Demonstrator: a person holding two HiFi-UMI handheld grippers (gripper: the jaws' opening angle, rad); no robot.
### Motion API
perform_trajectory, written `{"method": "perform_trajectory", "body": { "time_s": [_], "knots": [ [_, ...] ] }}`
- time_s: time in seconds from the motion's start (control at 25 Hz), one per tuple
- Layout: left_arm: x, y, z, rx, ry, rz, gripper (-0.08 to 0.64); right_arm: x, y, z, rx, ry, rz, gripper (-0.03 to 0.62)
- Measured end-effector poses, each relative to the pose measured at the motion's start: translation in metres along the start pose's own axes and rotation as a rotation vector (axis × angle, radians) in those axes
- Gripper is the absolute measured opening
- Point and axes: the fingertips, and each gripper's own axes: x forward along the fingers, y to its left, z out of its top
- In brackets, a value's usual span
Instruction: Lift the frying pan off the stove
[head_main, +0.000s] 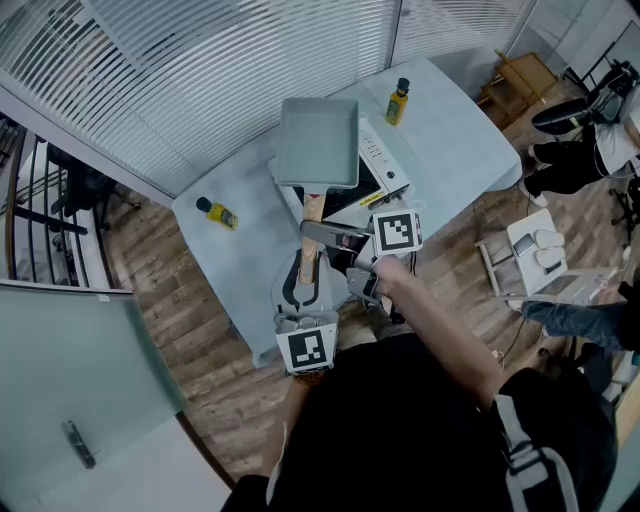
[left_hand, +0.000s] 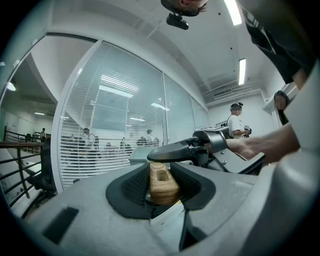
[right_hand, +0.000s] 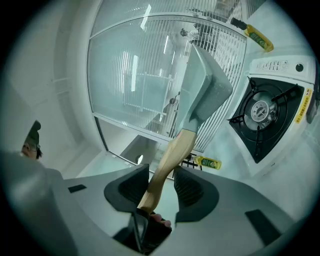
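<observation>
With left gripper (left_hand: 162, 182) and right gripper (right_hand: 159, 187) both clamped on wooden handle (right_hand: 170, 155), rectangular frying pan (head_main: 318, 143) apparently clear above gas stove (right_hand: 265, 115): raise evenly, level, without twisting either wrist.

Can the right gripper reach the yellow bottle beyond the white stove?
Probably not: the right gripper has its jaws shut on the wooden handle of the grey rectangular frying pan; it is not free.

Matt grey pan (head_main: 318, 143), smooth wooden handle (head_main: 313, 212)
</observation>
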Motion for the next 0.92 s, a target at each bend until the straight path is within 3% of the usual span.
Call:
{"method": "perform_trajectory", "body": {
  "time_s": [0.12,0.48,0.92],
  "knots": [
    [-0.0005,-0.0004,0.0009,0.001,-0.006,-0.002,0.135,-0.0008,0.0006,-0.0013,0.024,-0.008,-0.006,0.149],
    [-0.0010,-0.0006,0.0001,0.000,-0.003,-0.003,0.135,-0.0004,0.0008,0.0007,-0.028,0.003,-0.001,0.149],
    [-0.0041,-0.0040,0.0001,0.004,-0.009,0.003,0.135,-0.0041,0.0016,-0.0069,0.062,-0.005,-0.009,0.149]
  ]
}}
